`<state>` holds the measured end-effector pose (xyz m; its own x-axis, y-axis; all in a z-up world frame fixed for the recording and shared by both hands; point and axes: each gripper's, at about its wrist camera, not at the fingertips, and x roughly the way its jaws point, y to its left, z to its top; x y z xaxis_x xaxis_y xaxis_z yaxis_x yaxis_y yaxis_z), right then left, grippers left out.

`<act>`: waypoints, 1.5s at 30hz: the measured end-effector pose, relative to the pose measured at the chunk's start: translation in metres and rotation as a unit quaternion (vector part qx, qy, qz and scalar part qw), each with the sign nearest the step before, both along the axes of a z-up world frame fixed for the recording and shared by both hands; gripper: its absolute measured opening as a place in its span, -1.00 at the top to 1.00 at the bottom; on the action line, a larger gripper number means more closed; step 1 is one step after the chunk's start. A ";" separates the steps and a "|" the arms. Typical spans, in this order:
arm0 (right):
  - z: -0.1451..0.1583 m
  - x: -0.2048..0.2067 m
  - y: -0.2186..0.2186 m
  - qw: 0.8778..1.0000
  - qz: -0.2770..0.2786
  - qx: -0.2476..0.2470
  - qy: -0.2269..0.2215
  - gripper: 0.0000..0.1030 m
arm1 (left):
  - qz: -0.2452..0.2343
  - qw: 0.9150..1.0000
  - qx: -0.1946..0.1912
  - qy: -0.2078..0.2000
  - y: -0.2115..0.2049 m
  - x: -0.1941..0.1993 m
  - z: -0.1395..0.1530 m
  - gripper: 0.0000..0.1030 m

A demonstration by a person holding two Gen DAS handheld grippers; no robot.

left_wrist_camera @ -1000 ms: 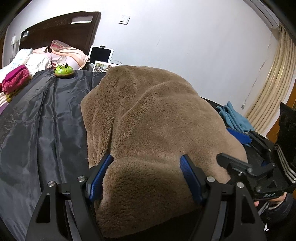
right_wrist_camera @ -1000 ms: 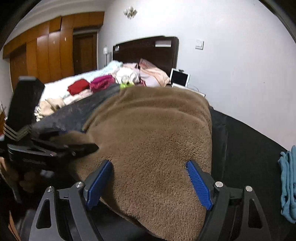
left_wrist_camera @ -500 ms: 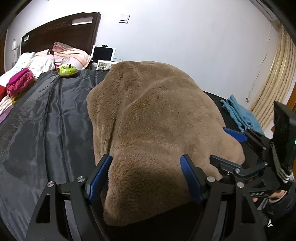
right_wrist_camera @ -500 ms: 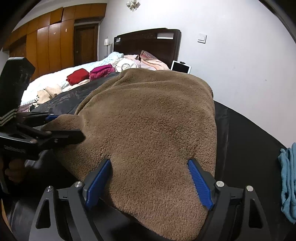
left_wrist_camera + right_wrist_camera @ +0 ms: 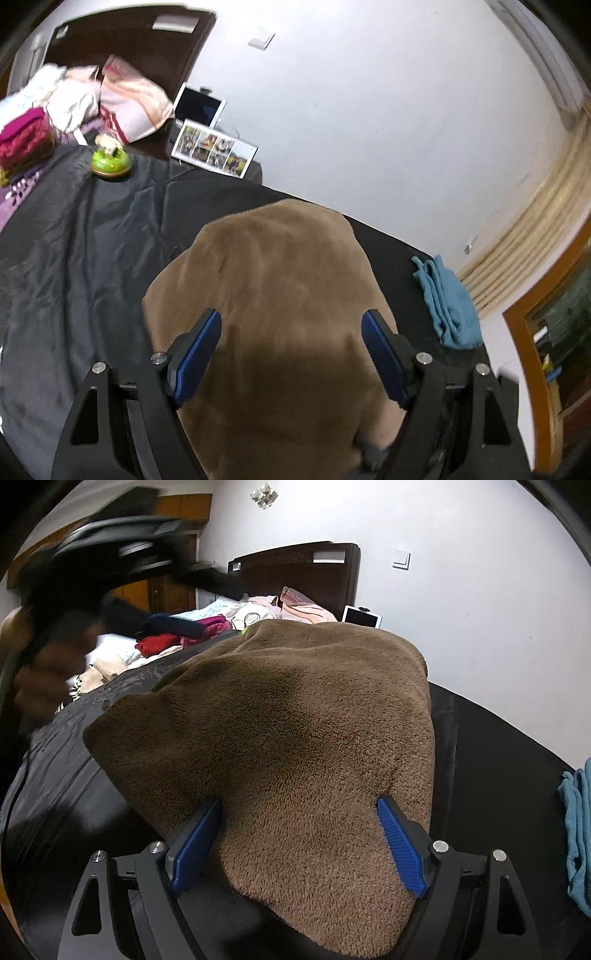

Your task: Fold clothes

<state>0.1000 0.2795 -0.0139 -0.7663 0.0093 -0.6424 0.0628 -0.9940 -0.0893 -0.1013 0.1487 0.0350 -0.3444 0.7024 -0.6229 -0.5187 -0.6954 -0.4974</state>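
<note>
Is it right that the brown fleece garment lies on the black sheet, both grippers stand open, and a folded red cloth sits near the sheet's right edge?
Not quite. The cloth near the right edge of the black sheet is teal blue, not red, as the left wrist view shows. The rest holds: the brown fleece garment lies on the sheet, and the left gripper and right gripper both stand open.

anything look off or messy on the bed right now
The brown fleece garment lies in a rumpled, uneven mound on the black sheet, not squared. A blue cloth sits crumpled at the sheet's far edge. The green toy on the sheet seems unrelated to folding. No damage or spills visible.
</note>
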 end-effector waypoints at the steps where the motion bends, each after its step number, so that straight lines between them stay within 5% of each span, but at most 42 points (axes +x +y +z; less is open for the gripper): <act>1: 0.000 0.000 0.000 1.000 0.001 0.000 0.000 -0.67 | 0.004 1.000 -0.001 -0.013 0.006 -0.010 -0.003 -0.58; 12: 0.001 0.004 0.002 1.000 0.013 -0.009 0.001 -0.67 | 0.078 0.991 -0.056 -0.090 0.028 -0.069 -0.053 -0.57; 24: 0.002 0.008 0.000 1.000 0.016 -0.008 0.002 -0.68 | 0.098 0.990 -0.045 -0.093 0.015 -0.076 -0.075 -0.57; 35: 0.002 0.008 -0.001 1.000 0.013 -0.008 0.003 -0.68 | 0.060 0.995 -0.045 -0.063 -0.018 -0.014 -0.032 -0.58; 45: 0.001 0.007 0.000 1.000 0.013 -0.008 0.004 -0.68 | 0.049 0.992 -0.109 -0.046 -0.036 0.049 -0.060 -0.58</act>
